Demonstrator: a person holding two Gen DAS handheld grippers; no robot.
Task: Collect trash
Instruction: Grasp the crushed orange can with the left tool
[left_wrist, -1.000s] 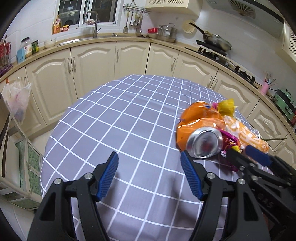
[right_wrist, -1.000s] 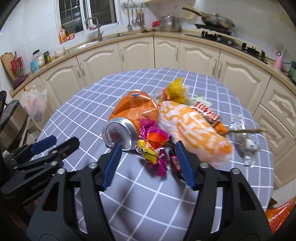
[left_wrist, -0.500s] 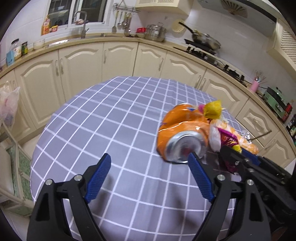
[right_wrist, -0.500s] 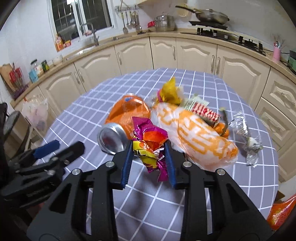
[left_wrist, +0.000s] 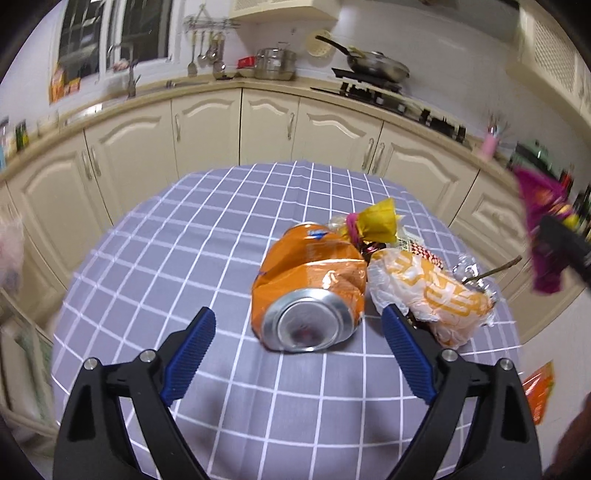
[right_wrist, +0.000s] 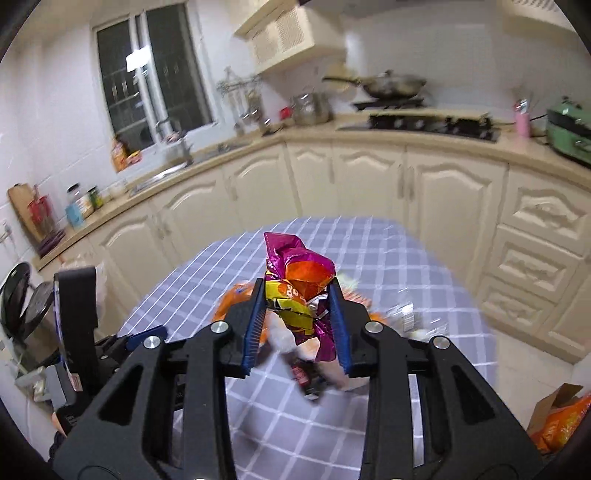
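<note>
Purple wrapper (right_wrist: 299, 295) pinched in right gripper (right_wrist: 297, 325), clear above table (right_wrist: 388, 251).

On the checked lilac tablecloth (left_wrist: 155, 258) one crushed orange drink can (left_wrist: 308, 291) is lying, with one clear-and-orange plastic bag (left_wrist: 428, 291), one yellow crumpled wrapper (left_wrist: 380, 221) and one thin brown stick (left_wrist: 495, 269). One purple foil snack wrapper (right_wrist: 299, 291) is hanging in the air. Two black grippers with blue pads are showing: the left gripper (left_wrist: 295, 356), the right gripper (right_wrist: 297, 325).
</note>
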